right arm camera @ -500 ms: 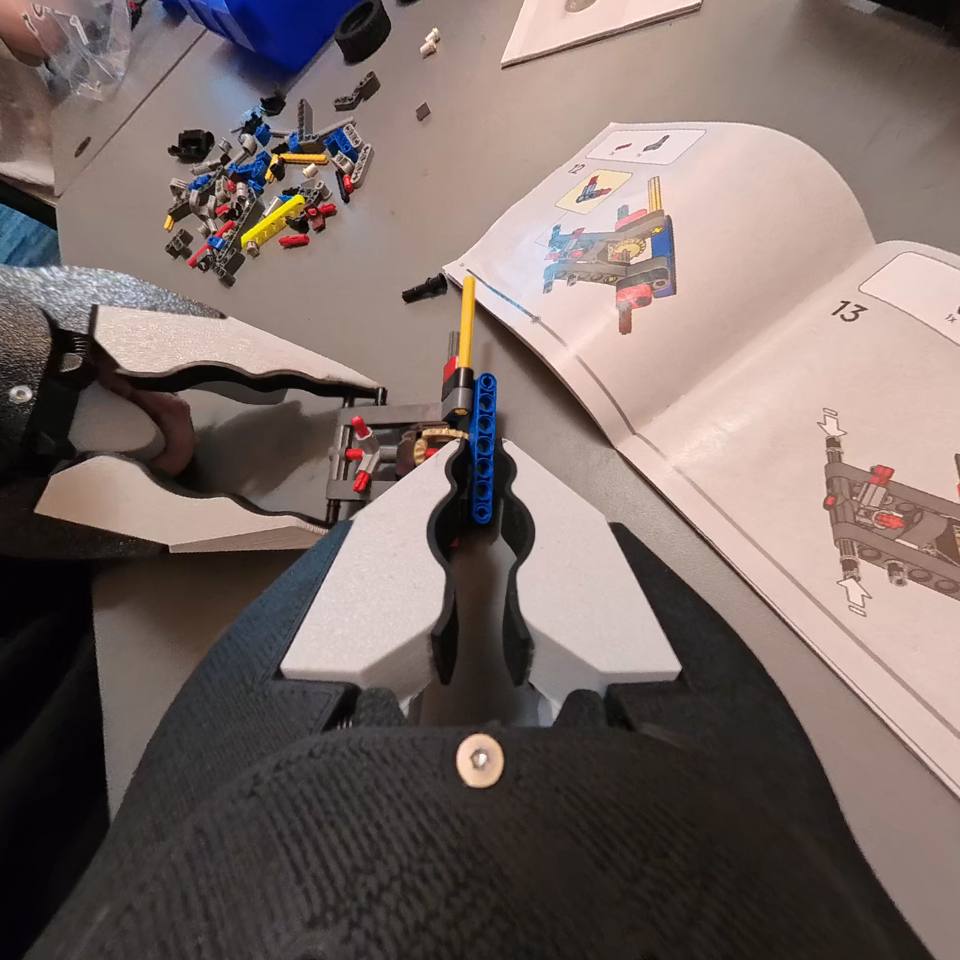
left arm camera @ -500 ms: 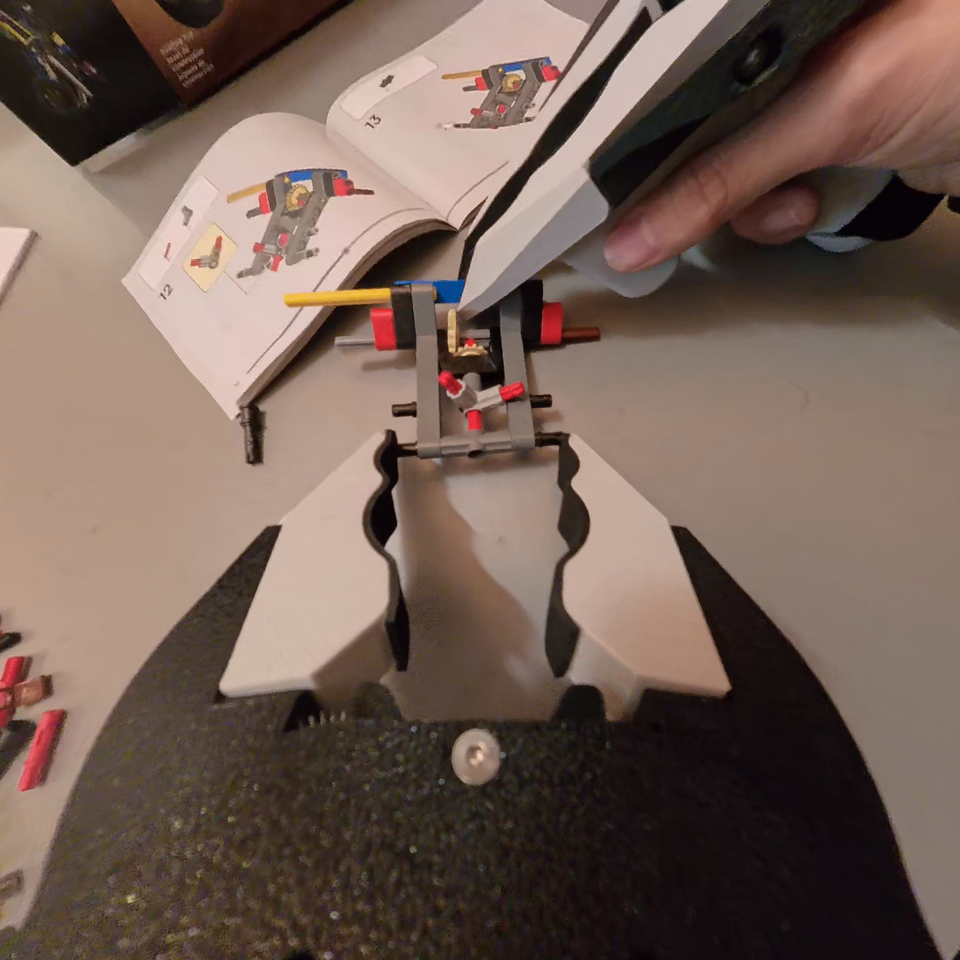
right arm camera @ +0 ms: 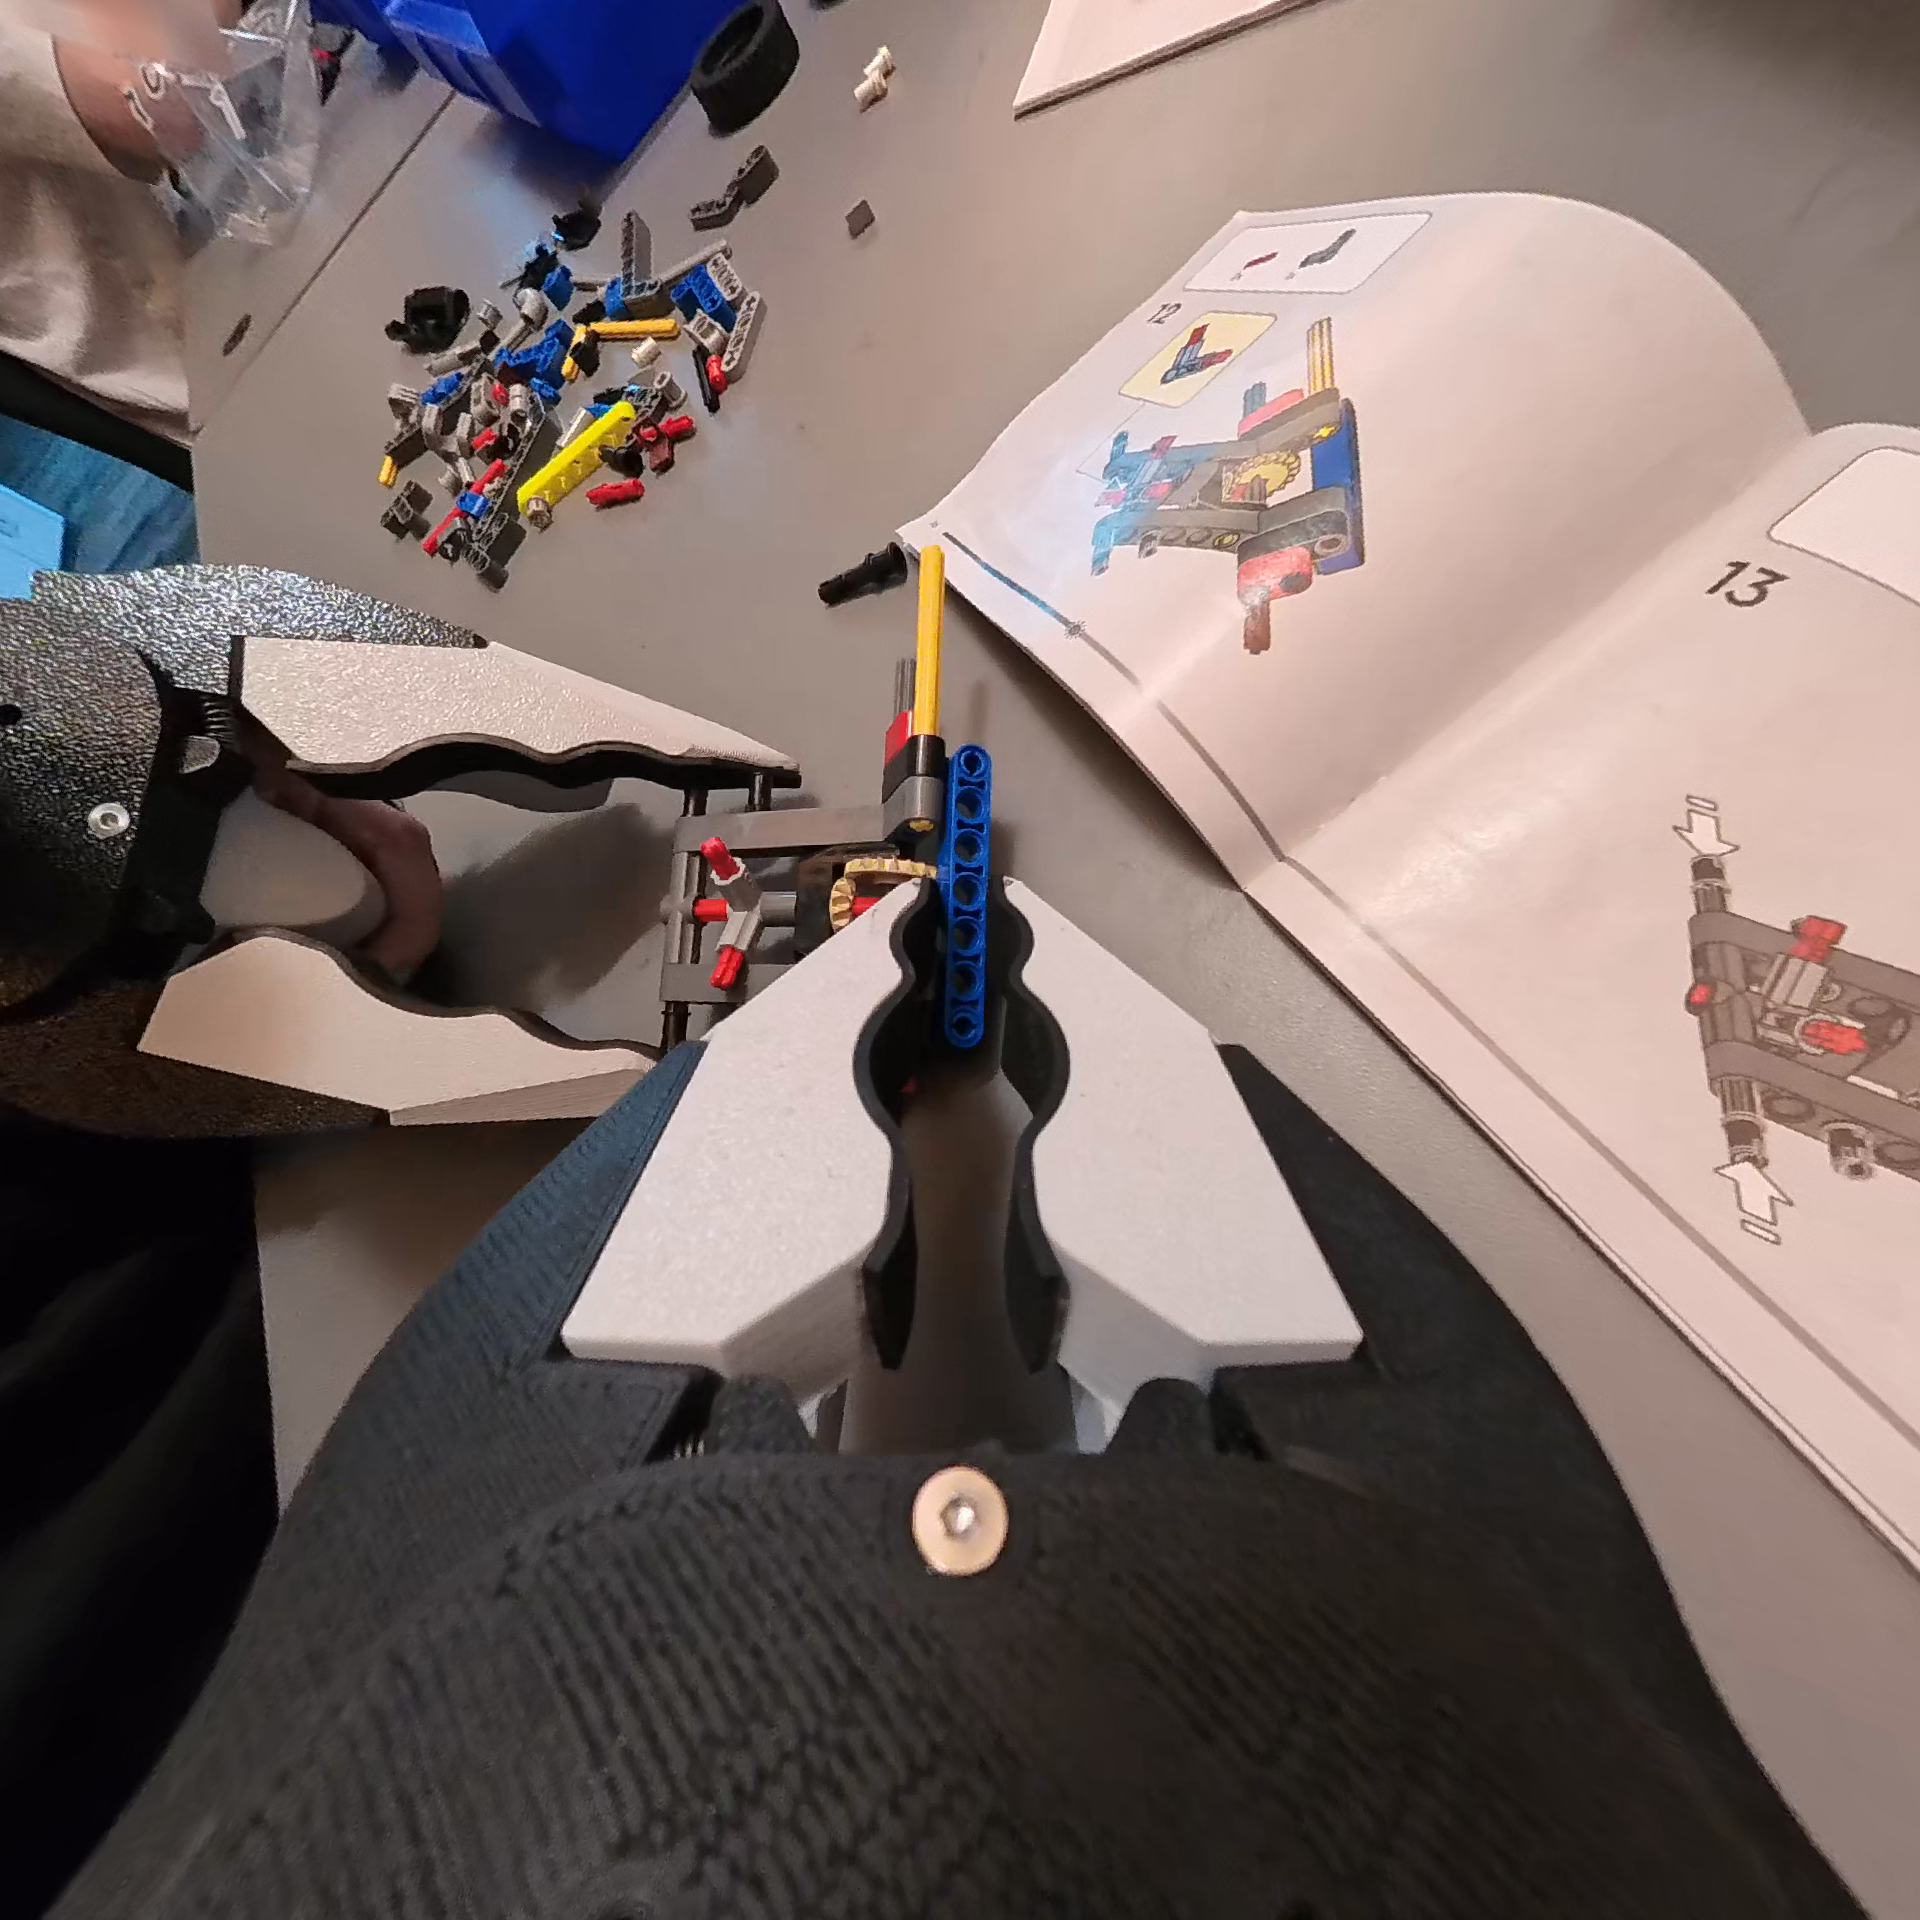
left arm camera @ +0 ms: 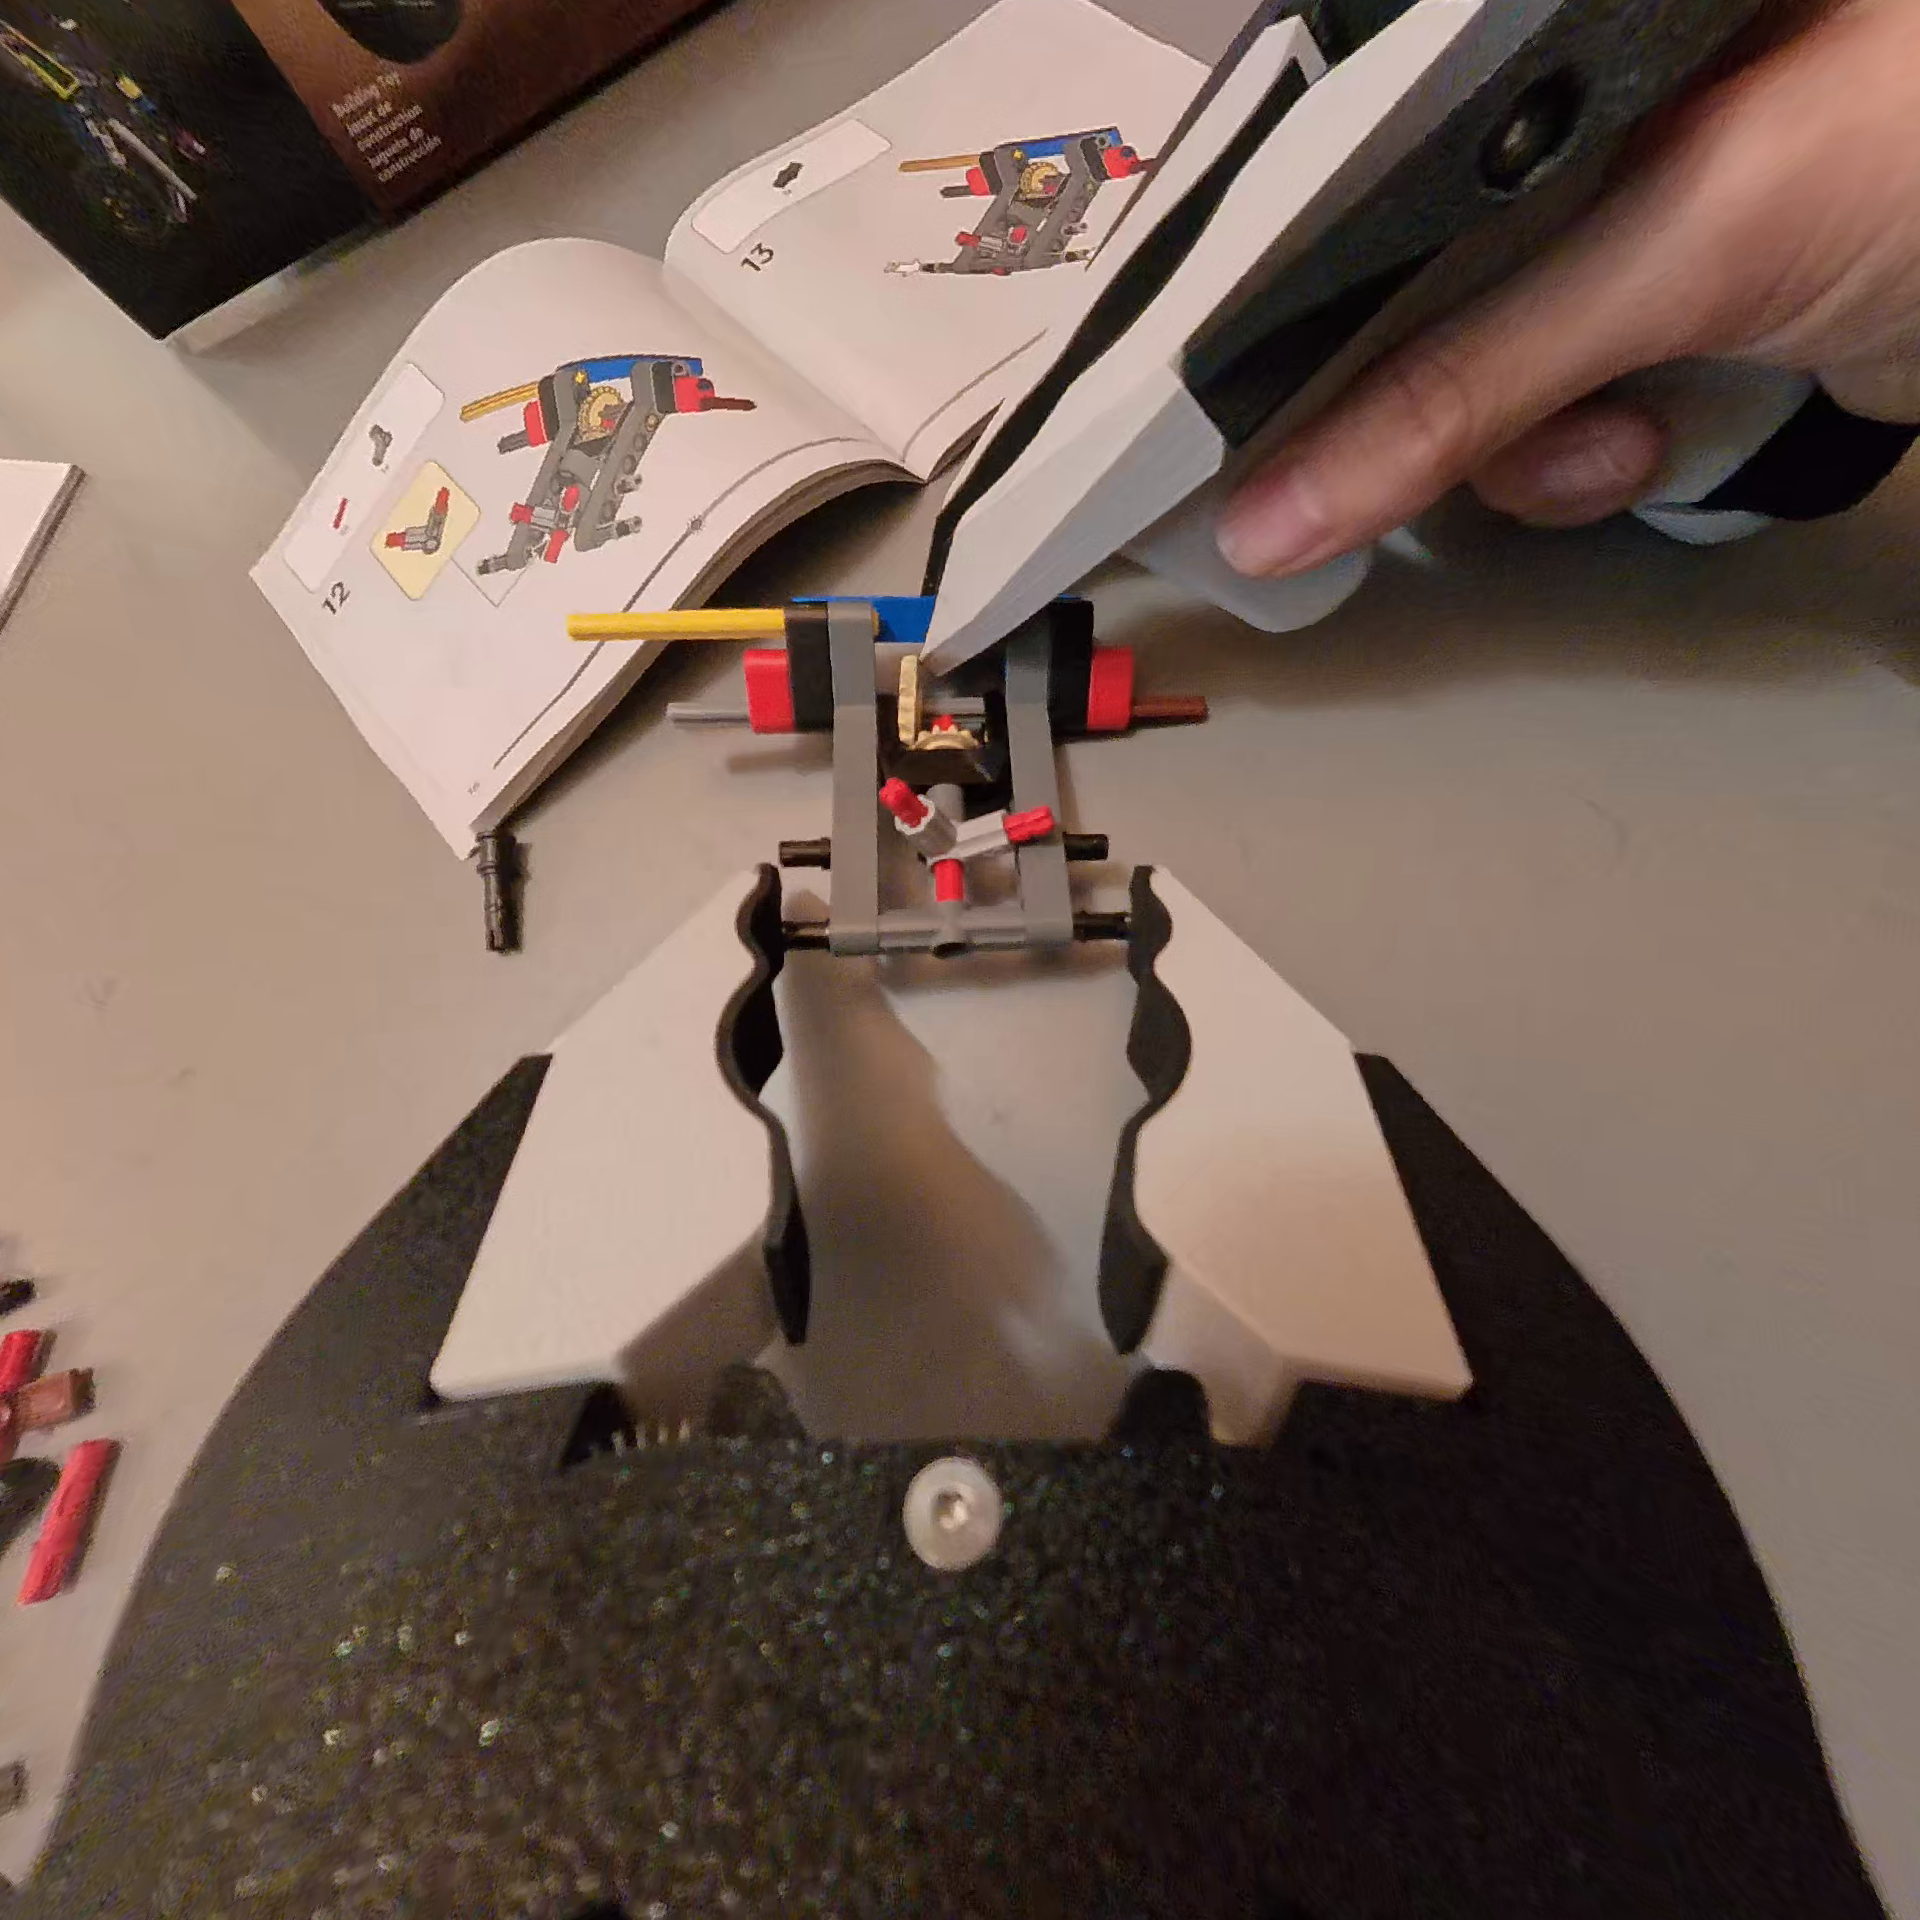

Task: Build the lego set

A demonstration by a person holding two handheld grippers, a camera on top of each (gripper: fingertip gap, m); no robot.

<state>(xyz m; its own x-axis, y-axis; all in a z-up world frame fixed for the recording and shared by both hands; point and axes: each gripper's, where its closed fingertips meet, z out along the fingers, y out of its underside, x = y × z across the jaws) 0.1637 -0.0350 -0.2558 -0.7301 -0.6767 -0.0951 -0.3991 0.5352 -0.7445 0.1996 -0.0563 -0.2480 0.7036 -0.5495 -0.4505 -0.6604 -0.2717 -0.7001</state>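
A small lego assembly (left arm camera: 935, 821) lies on the grey table: a grey frame with red connectors, a tan gear, a yellow axle (left arm camera: 665, 623) and a blue beam (right arm camera: 966, 831) at its far end. My left gripper (left arm camera: 951, 914) is closed across the frame's near end, and its fingertips (left arm camera: 1143, 904) press on the black pins sticking out of both sides. It also shows in the right wrist view (right arm camera: 722, 916). My right gripper (right arm camera: 964, 894) is shut on the blue beam. In the left wrist view (left arm camera: 940, 613) it comes down from the upper right, held by a hand.
The open instruction booklet (right arm camera: 1455, 623) lies just beyond the assembly. A loose black pin (left arm camera: 499, 883) lies by its corner. A pile of several loose pieces (right arm camera: 561, 416), a black tyre (right arm camera: 743, 47) and a blue bin (right arm camera: 540, 52) are farther off. The set's box (left arm camera: 208, 135) stands behind. One gripper's finger ends stand about 5 centimetres off the other's.
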